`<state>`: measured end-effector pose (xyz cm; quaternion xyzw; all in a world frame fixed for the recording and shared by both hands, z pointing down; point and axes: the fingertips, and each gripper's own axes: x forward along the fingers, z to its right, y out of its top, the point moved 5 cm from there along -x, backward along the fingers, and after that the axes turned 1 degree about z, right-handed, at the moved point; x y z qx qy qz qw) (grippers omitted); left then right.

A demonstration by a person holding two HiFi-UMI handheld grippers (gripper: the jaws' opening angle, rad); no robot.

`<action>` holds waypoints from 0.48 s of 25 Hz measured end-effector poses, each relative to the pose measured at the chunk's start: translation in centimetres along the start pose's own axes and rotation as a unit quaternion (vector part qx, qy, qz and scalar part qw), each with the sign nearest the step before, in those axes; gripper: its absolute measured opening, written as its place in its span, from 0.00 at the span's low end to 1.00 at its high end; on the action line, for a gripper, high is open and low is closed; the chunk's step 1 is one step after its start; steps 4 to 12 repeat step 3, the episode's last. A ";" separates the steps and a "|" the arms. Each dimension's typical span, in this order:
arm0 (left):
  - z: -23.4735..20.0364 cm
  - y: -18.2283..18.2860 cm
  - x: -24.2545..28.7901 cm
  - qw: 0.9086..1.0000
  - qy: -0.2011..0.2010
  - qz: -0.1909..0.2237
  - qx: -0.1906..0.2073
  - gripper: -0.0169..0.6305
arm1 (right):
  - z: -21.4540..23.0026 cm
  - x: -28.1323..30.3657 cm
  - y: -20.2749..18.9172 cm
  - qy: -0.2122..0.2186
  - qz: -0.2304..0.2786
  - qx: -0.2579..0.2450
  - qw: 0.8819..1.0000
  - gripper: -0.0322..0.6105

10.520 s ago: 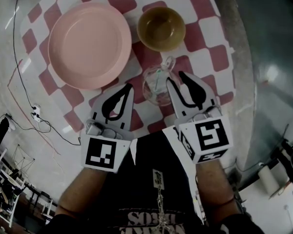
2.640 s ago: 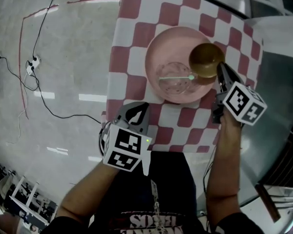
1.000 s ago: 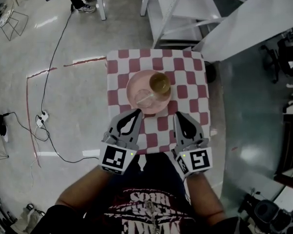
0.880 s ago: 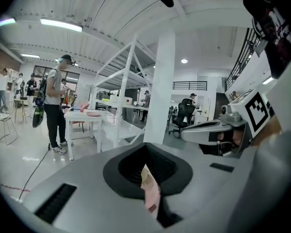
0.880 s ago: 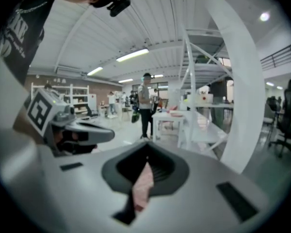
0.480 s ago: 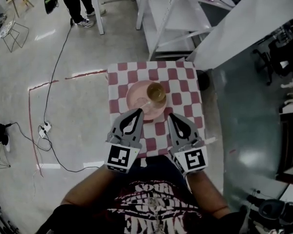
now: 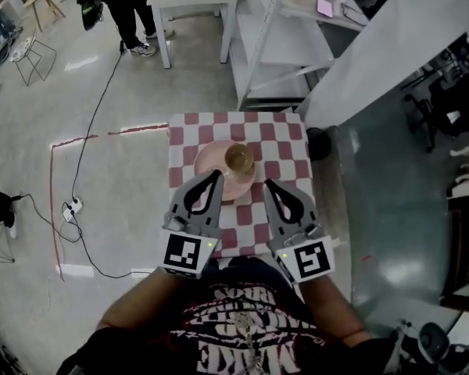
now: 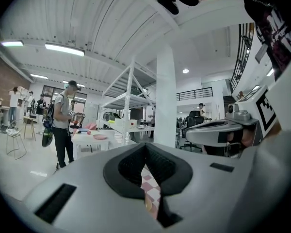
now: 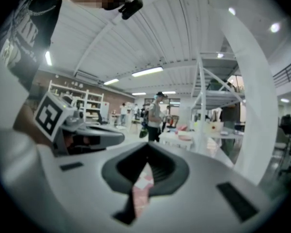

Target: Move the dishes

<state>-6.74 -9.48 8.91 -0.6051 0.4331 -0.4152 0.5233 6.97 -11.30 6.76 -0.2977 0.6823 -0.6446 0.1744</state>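
Fingers of my left gripper are pressing shut on nothing, and my right gripper is doing the same. I am holding both side by side over the near edge of the checkered tabletop, probably because the dishes are already gathered. The brown bowl is sitting on the pink plate, just left of the tabletop's centre. Anything else on that plate is too small to tell.

Grey left tool and right tool, black-lined jaws, black-and-white marker cubes, green lights; black printed T-shirt.
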 end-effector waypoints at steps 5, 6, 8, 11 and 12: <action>1.9 1.3 0.1 1.000 0.010 0.006 0.006 0.07 | 1.0 -1.6 1.2 0.009 0.013 -0.006 1.000 0.11; 1.9 1.3 0.1 1.000 0.010 0.006 0.006 0.07 | 1.0 -1.6 1.2 0.009 0.013 -0.006 1.000 0.11; 1.9 1.3 0.1 1.000 0.010 0.006 0.006 0.07 | 1.0 -1.6 1.2 0.009 0.013 -0.006 1.000 0.11; 1.9 1.3 0.1 1.000 0.010 0.006 0.006 0.07 | 1.0 -1.6 1.2 0.009 0.013 -0.006 1.000 0.11; 1.9 1.3 0.1 1.000 0.010 0.006 0.006 0.07 | 1.0 -1.6 1.2 0.009 0.013 -0.006 1.000 0.11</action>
